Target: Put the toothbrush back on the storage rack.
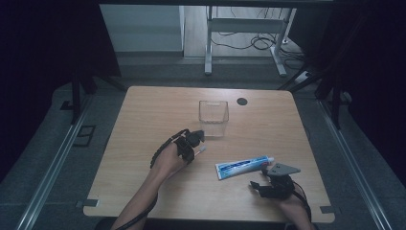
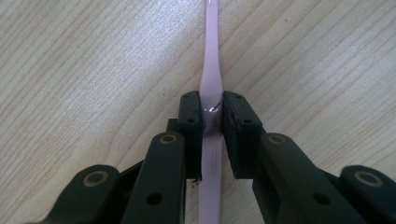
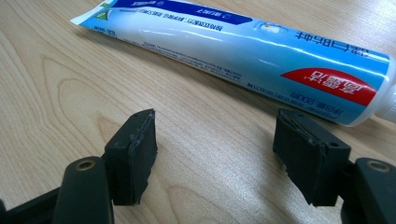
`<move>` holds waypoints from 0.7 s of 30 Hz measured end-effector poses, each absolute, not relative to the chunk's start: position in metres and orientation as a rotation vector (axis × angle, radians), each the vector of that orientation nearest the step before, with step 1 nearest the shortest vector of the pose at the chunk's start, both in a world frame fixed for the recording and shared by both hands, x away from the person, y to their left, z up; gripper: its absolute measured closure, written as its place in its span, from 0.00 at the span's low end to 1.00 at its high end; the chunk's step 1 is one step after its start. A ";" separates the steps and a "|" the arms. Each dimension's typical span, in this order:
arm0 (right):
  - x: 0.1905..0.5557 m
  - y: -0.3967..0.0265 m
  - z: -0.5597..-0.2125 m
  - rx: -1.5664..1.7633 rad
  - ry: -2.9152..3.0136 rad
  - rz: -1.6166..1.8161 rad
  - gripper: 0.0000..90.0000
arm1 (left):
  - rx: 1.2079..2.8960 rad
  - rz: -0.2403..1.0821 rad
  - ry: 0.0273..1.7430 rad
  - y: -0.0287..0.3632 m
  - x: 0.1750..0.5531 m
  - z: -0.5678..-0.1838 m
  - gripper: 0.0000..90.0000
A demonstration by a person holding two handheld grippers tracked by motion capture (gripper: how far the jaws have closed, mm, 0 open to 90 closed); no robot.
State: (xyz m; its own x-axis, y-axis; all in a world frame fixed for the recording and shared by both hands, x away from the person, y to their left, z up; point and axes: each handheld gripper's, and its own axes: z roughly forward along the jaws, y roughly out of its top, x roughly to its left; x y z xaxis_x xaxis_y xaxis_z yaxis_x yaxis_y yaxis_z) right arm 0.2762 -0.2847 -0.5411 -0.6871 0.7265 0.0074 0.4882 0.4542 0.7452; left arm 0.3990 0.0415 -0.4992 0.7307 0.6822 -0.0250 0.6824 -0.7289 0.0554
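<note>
A pale pink toothbrush [image 2: 211,70] lies on the wooden table, and my left gripper [image 2: 212,109] is shut on its handle, both pads pressing its sides. From above, the left gripper [image 1: 191,143] sits near the table's middle, with the toothbrush [image 1: 200,150] poking out to its right. A white and blue toothpaste tube [image 1: 243,166] lies to the right of it. My right gripper [image 3: 215,140] stands open just short of the toothpaste tube [image 3: 243,42], nothing between its pads. In the high view the right gripper [image 1: 268,182] rests below the tube's cap end.
A clear square plastic cup [image 1: 213,118] stands upright just beyond the left gripper. A dark round hole [image 1: 242,101] marks the table's far side. The wooden table [image 1: 143,120] has bare surface at left and far right. Metal desk legs and cables lie on the floor behind.
</note>
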 end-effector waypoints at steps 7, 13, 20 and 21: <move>0.276 -0.285 -0.541 1.036 2.397 1.076 0.33 | 2.851 -0.024 1.139 0.043 0.400 -0.499 0.88; 0.276 -0.285 -0.541 1.036 2.397 1.077 0.33 | 2.841 -0.040 1.120 0.046 0.401 -0.498 0.88; 0.276 -0.285 -0.541 1.036 2.396 1.076 0.33 | 2.812 -0.034 1.084 0.045 0.400 -0.488 0.88; 0.276 -0.285 -0.541 1.035 2.397 1.079 0.33 | 2.805 -0.033 1.082 0.045 0.400 -0.486 0.88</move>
